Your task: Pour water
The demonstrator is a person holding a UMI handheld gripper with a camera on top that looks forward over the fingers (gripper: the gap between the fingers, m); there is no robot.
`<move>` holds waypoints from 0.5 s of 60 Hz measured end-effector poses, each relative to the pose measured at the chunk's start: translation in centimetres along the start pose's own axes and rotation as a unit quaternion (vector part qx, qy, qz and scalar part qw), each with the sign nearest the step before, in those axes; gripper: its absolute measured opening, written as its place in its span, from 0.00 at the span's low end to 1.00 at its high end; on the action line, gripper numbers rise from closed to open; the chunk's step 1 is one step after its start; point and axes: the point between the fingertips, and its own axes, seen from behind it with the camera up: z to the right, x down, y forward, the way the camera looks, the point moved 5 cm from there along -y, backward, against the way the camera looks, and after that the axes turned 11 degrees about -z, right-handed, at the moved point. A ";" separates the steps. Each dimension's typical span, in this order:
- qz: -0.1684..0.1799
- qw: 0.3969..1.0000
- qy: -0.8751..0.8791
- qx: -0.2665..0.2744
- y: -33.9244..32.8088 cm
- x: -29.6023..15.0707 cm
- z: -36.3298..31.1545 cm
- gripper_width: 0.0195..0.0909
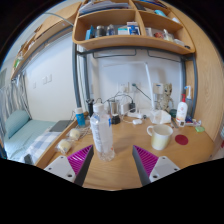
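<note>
Wooden desk (120,165) fills the lower half of the gripper view, backed by a white wall, with shelves (130,35) of small items above and a bed (20,128) off to one side. Clutter lines the back of the desk: jars, a bottle with a red cap, cables.

A clear plastic water bottle (102,133) stands upright just ahead of the gripper (113,163), nearer one finger than the other, its long axis vertical and its neck pointing straight up. Whether the cap is on is hard to tell. A white cup (159,135) stands well apart from it, beyond the other finger, mouth up, with a red lid (182,140) lying flat near it.

The fingers are spread wide and hold nothing; the bottle is beyond their tips, not between them.

Risks, as I judge them: the bottle sits off-centre, so closing in as things lie could clip and topple it. A thin bottle may also buckle under a hard squeeze and spill.
</note>
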 end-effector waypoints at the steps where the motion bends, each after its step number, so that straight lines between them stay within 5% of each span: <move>1: 0.002 1.000 -0.001 -0.001 0.3 -0.3 -0.1 0.85; 21: 0.035 0.999 -0.001 0.021 9.0 -5.3 4.2 0.85; 30: 0.058 0.998 0.009 0.034 12.0 -6.8 7.1 0.70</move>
